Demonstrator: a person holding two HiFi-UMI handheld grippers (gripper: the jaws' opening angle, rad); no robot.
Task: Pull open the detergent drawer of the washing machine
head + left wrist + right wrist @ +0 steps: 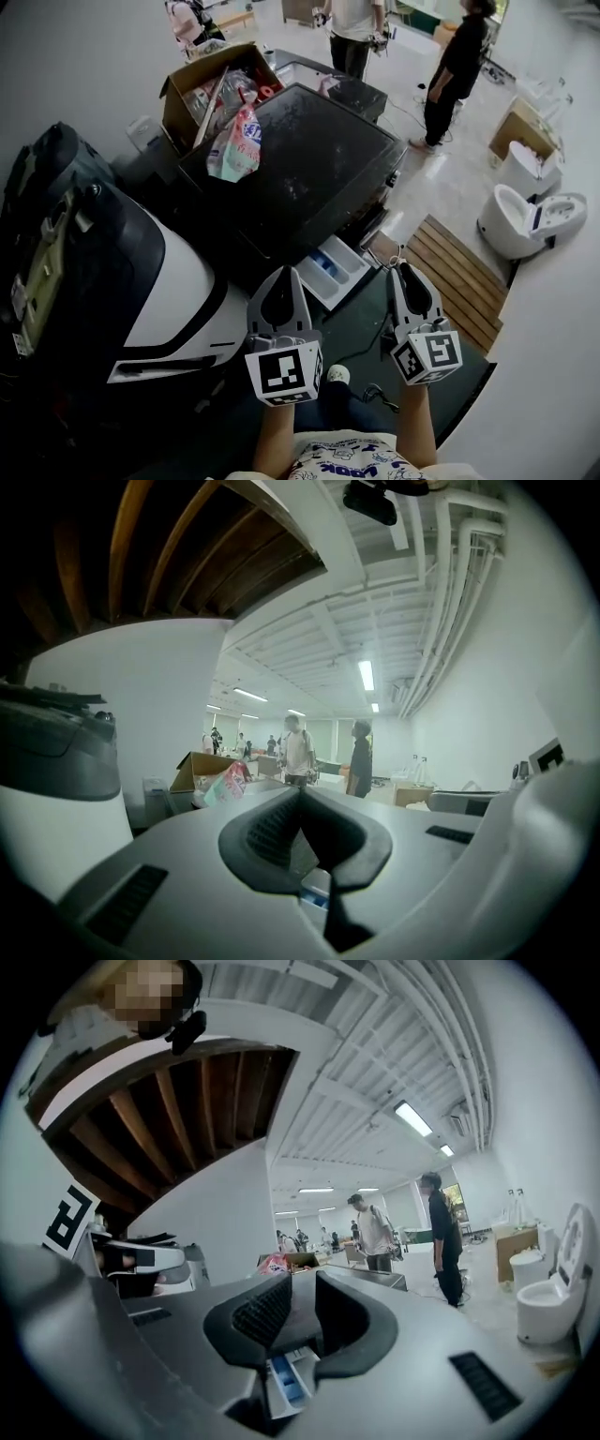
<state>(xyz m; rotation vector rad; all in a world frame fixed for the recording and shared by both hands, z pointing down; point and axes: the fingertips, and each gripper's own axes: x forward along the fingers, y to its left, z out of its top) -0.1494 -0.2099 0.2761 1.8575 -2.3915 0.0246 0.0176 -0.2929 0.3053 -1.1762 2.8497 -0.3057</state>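
Head view: the washing machine point(309, 178) stands in the middle, with a cardboard box point(202, 89) behind it. Its detergent drawer point(330, 270) is pulled out at the front, white with a blue compartment. The left tongs point(280, 275) and right tongs point(404, 272) hang side by side near the drawer, one at each side, holding nothing.

Left gripper view: the tips of the left tongs meet, with nothing between them. The drawer shows below.

Right gripper view: the right tongs stand slightly apart and empty. The open drawer shows below them.
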